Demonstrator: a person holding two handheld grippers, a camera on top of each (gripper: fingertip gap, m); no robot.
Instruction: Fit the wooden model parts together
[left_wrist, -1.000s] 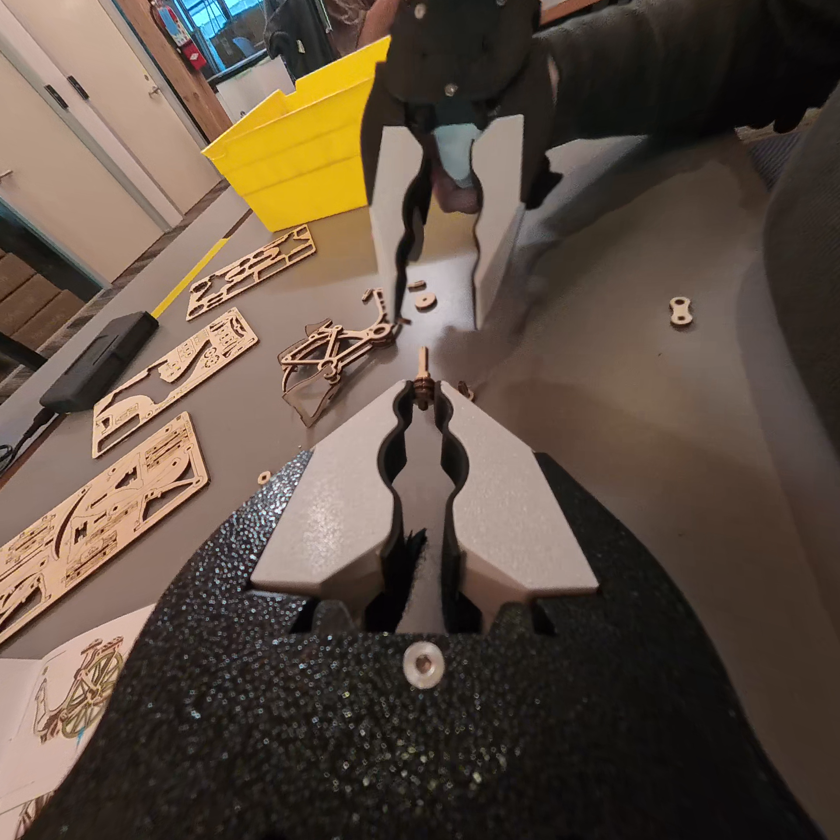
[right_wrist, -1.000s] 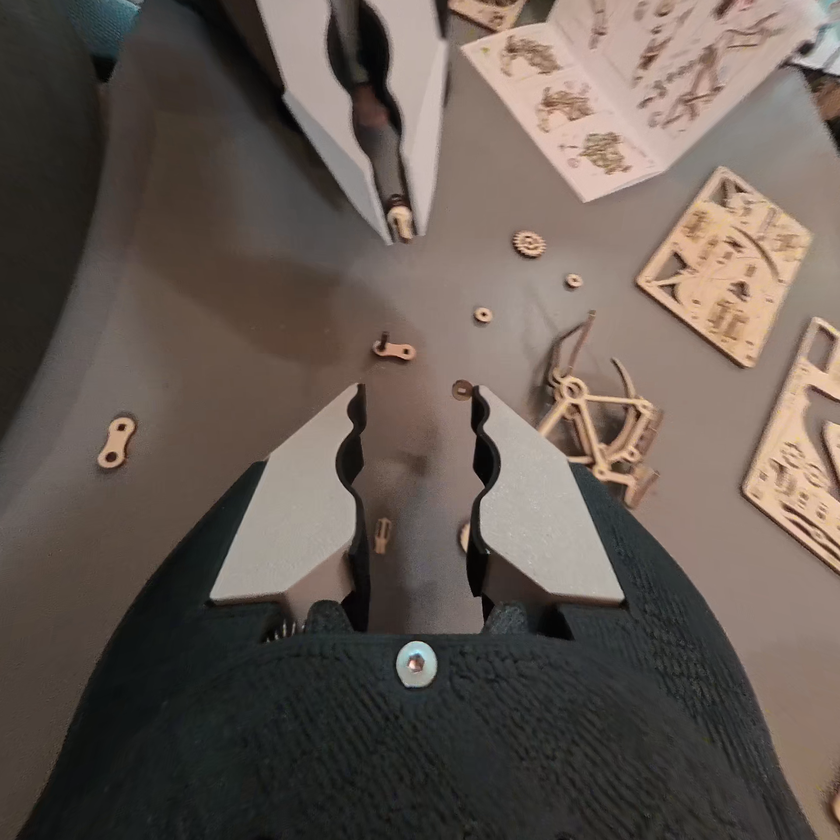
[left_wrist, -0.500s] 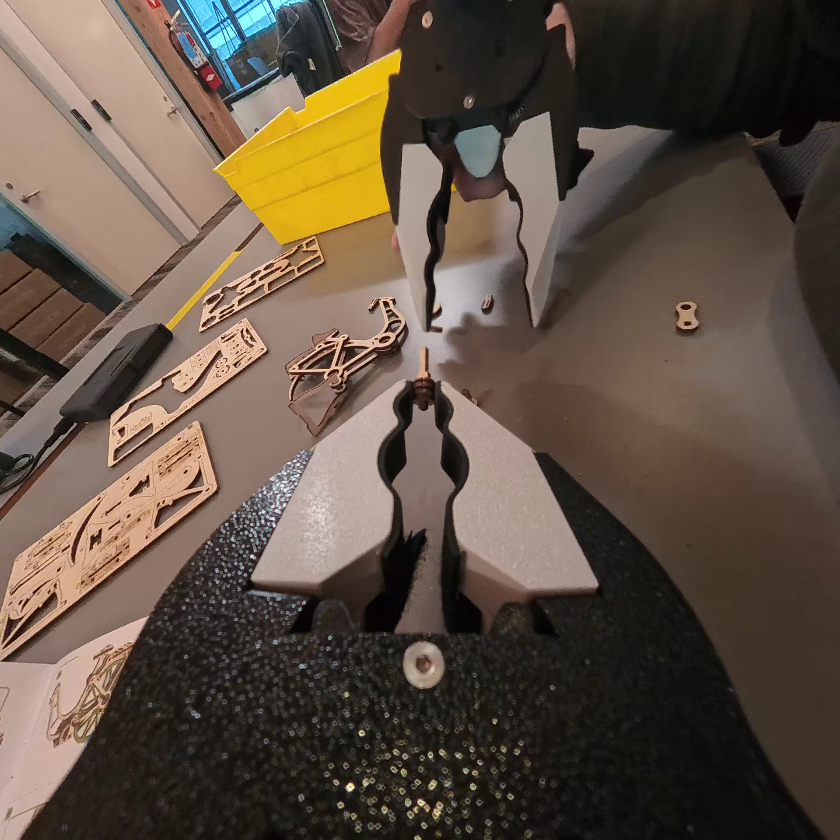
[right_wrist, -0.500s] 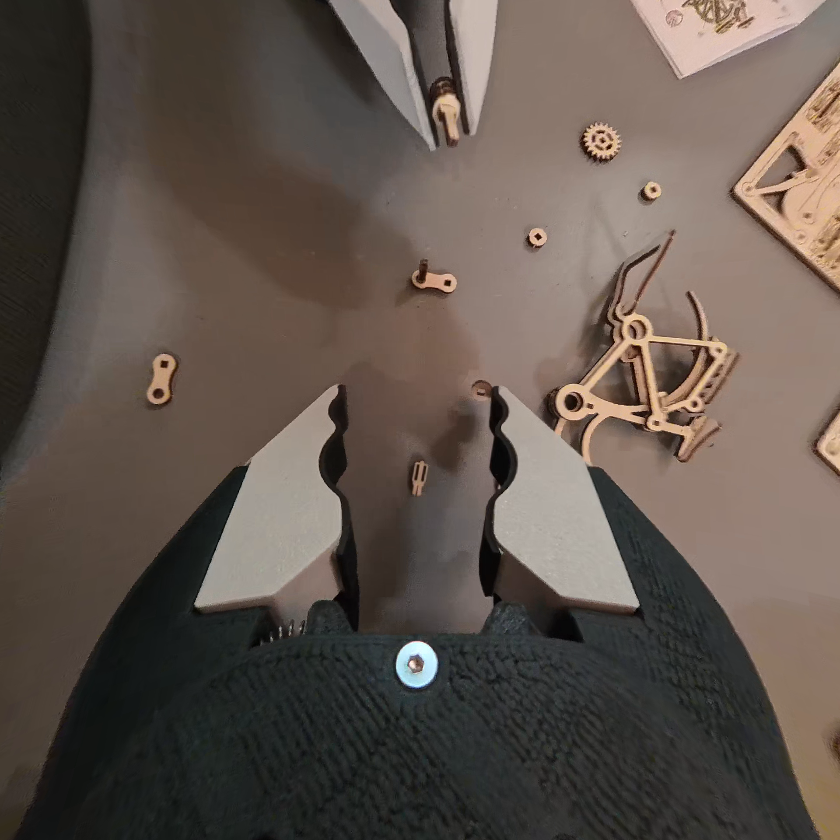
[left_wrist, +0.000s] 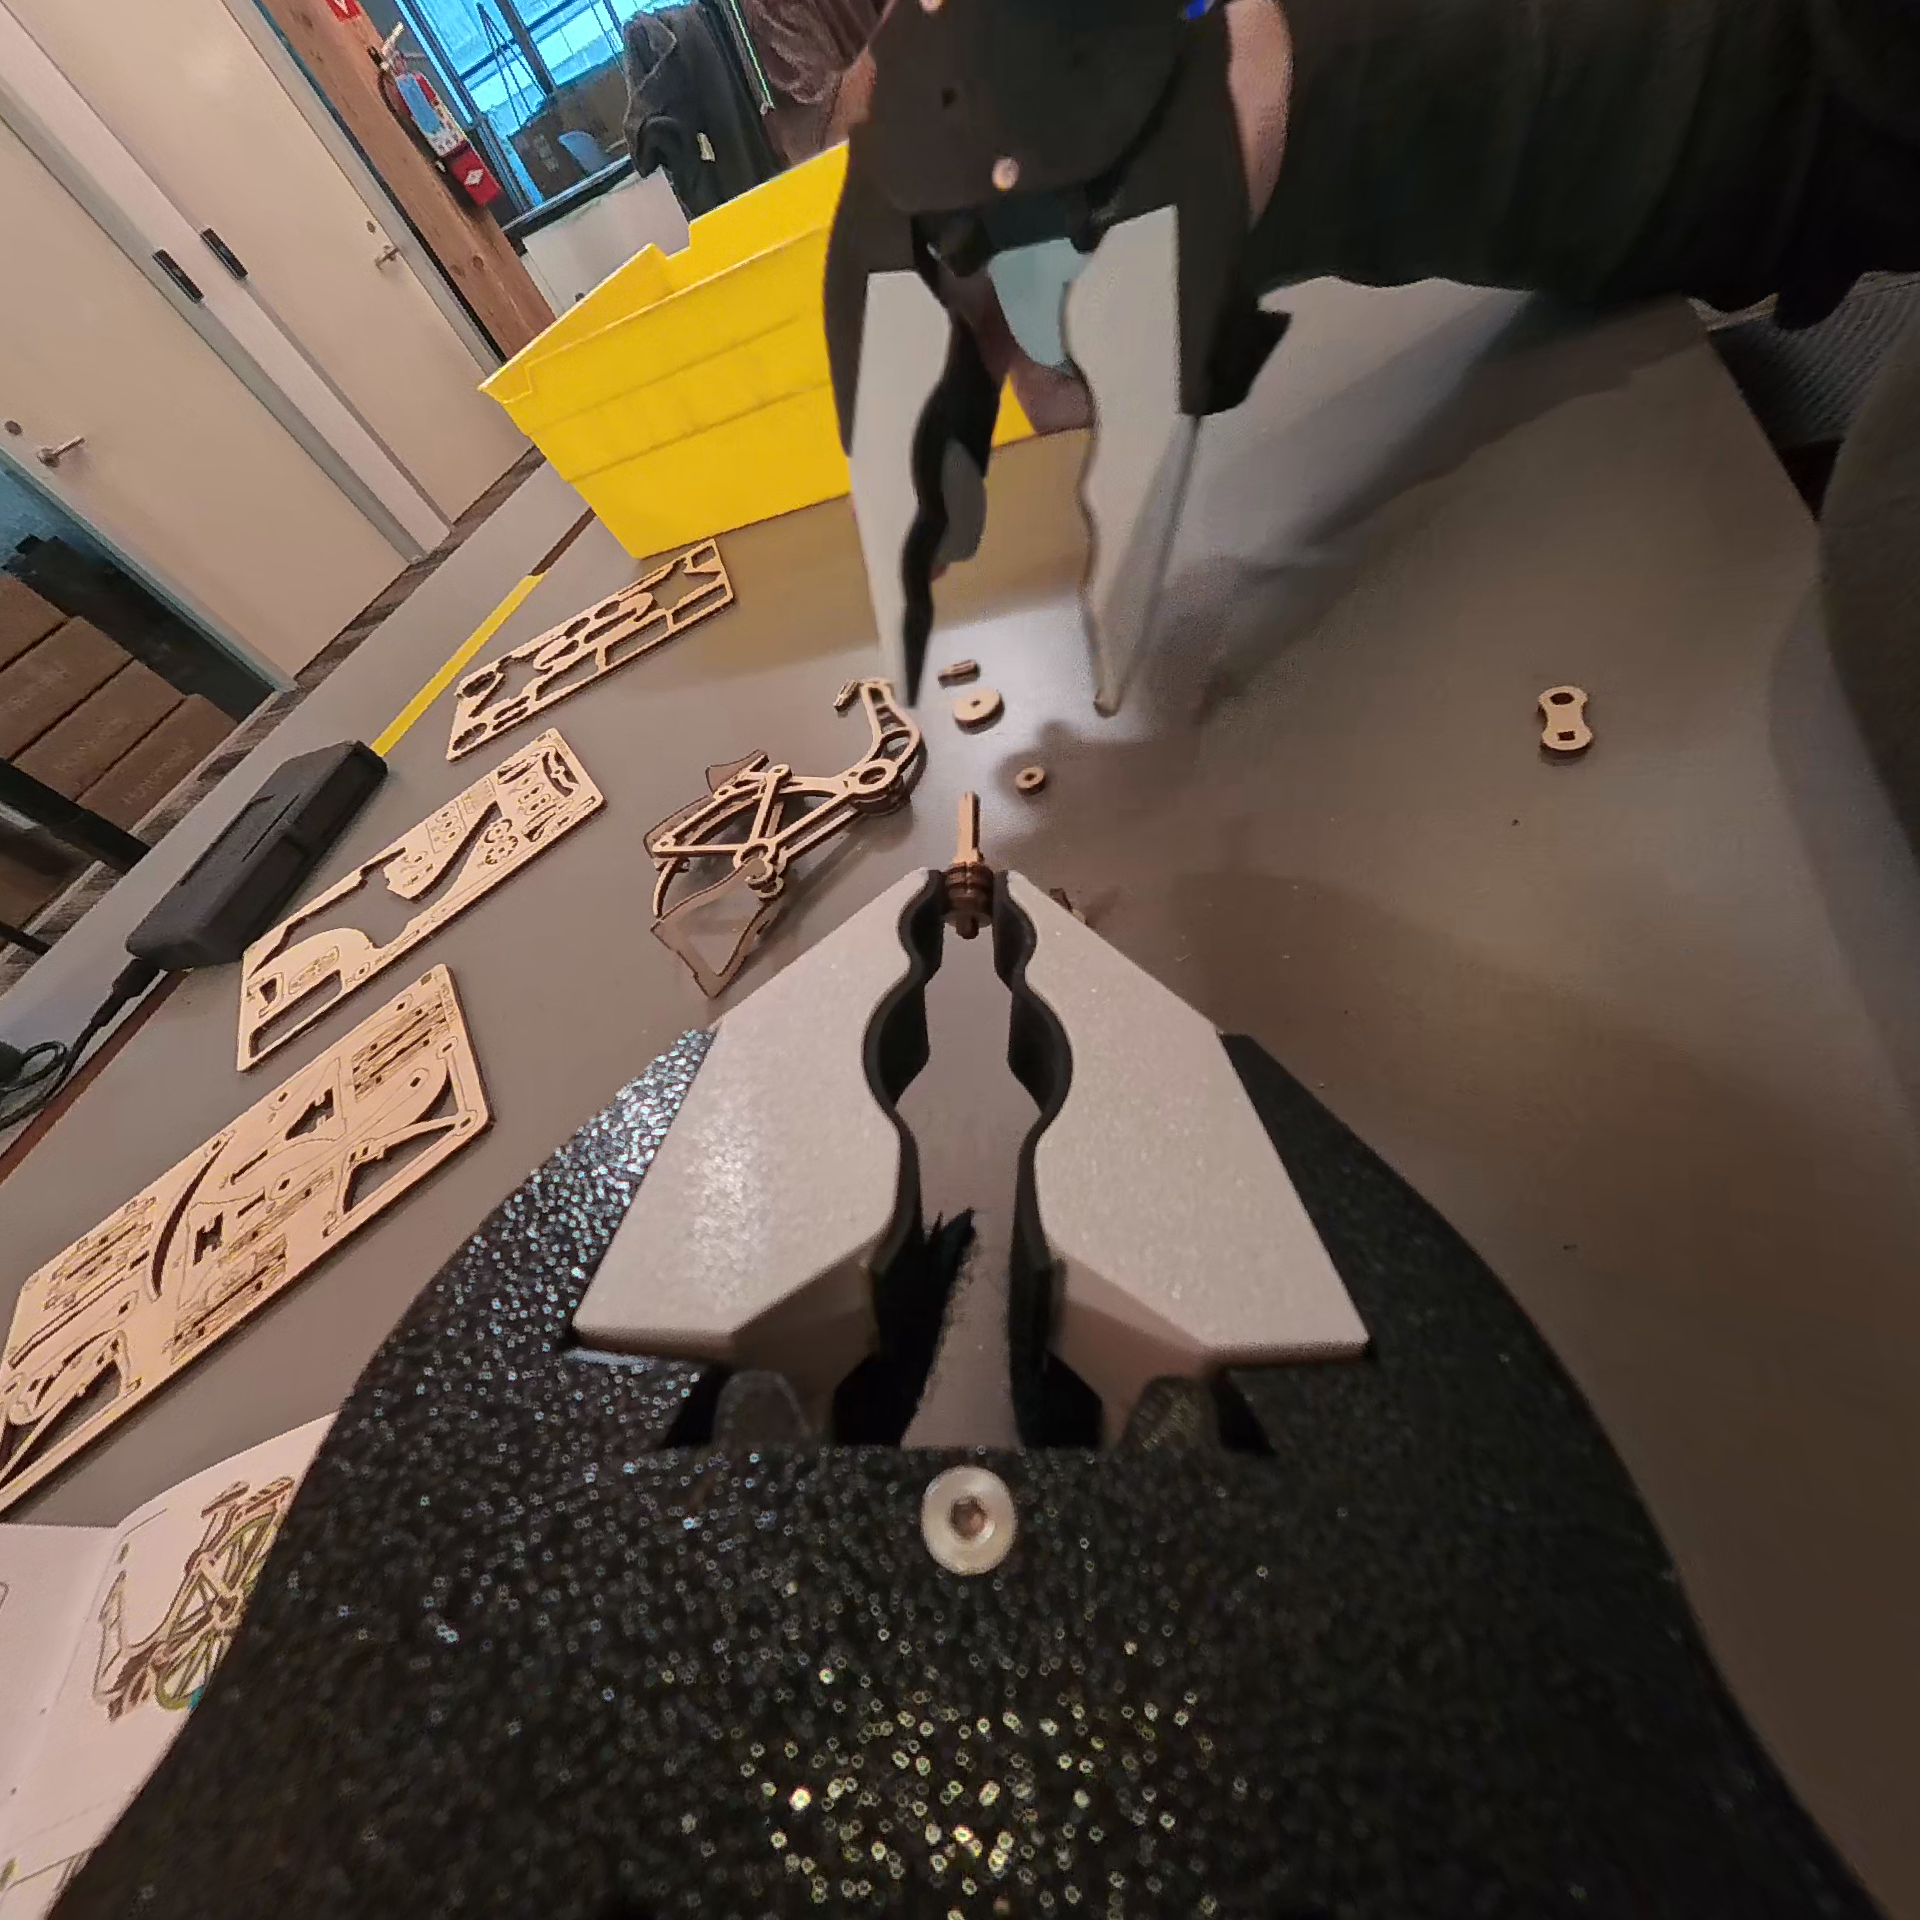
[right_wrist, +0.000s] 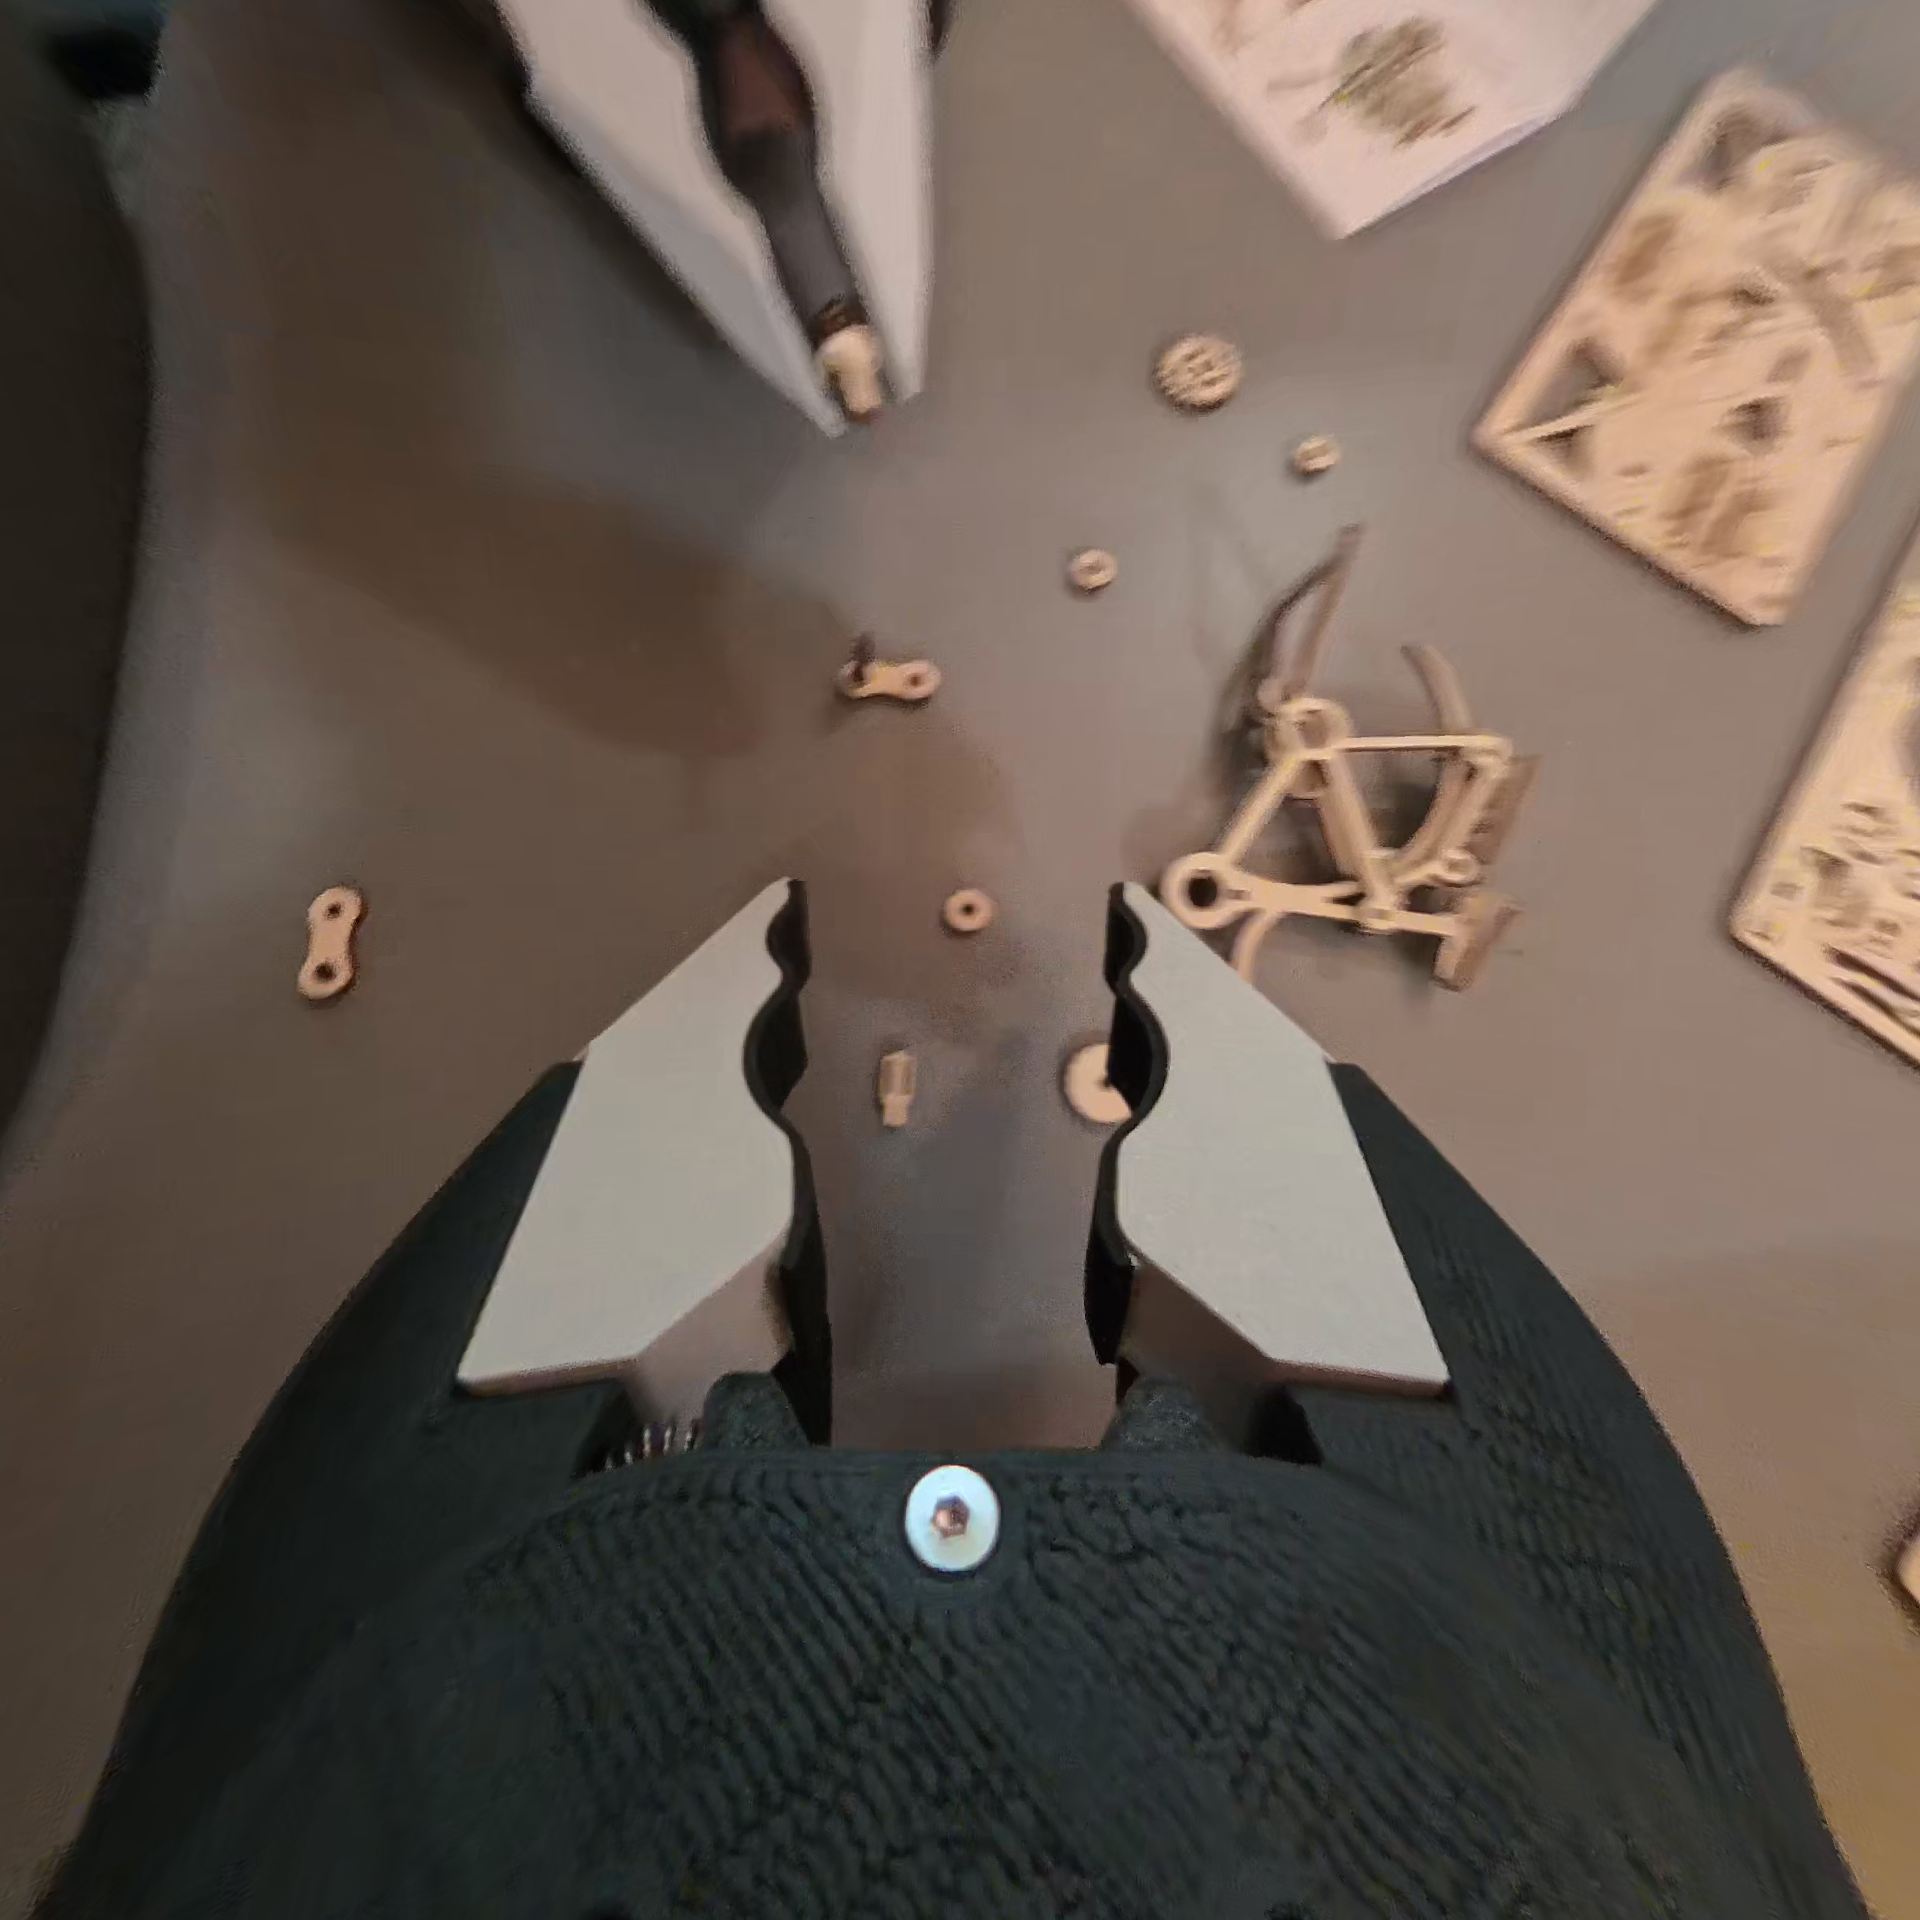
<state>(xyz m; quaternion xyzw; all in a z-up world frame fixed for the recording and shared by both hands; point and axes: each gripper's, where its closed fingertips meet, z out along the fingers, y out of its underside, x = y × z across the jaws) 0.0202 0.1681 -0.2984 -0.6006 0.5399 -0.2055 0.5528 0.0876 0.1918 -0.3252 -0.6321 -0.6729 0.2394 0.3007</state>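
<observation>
The right gripper (right_wrist: 954, 925) has been moved back over the small ring (right_wrist: 966, 910), jaws wide open (nothing held). A wooden pin (left_wrist: 967, 871) is kept pinched in the left gripper (left_wrist: 966, 896), so the ring is likely picked next.

**Right gripper spread over loose parts**

Your right gripper (right_wrist: 954, 914) hangs over the grey table (right_wrist: 468, 644), fingers wide apart, nothing between them. In the gap below: a small washer (right_wrist: 966, 910) near the tips, a short peg (right_wrist: 896, 1086) further in, a disc (right_wrist: 1091, 1083) partly hidden by the right-hand finger. Bike frame assembly (right_wrist: 1351, 831) sits just right of the tips. Two-hole link (right_wrist: 332, 941) lies off left. Your left gripper (right_wrist: 857, 379) comes in from the top, pinching a small axle piece (right_wrist: 854, 369).
</observation>
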